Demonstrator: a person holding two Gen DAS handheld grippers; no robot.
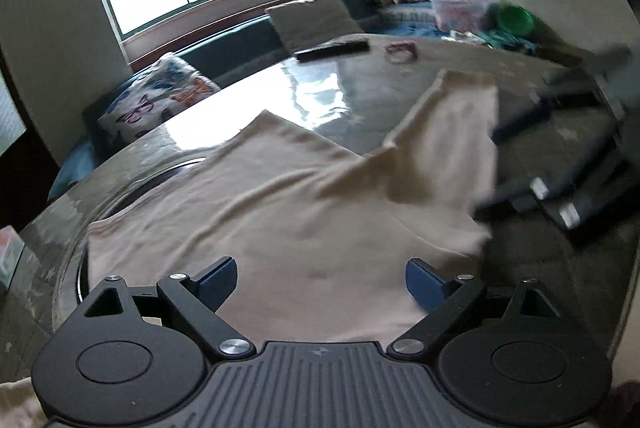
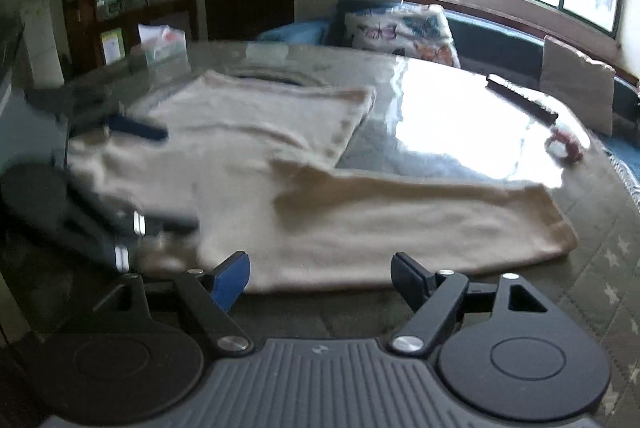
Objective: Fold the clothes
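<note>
- Plainly, the fold has barely begun: the cream garment (image 1: pixel 280 212) lies spread on the glass-topped table (image 1: pixel 320 84), one sleeve (image 2: pixel 420 220) stretched out flat toward the table's edge and the body rumpled, with no tidy fold visible.
- The left gripper (image 1: pixel 320 280) hovers over the near part of the cloth, fingers wide apart and holding nothing.
- The right gripper (image 2: pixel 320 278) sits just short of the sleeve's near hem, its fingers likewise spread wide and empty.
- What is left, by the look of it, is nearly everything: sleeves brought in, body doubled over.
- On the far side of the table lie a dark remote (image 1: pixel 332 50) and a small pink object (image 1: pixel 400 51), well apart from the garment, so neither should hinder folding.
- Both views are blurred around the opposite gripper, so finer cloth detail there cannot be told.
</note>
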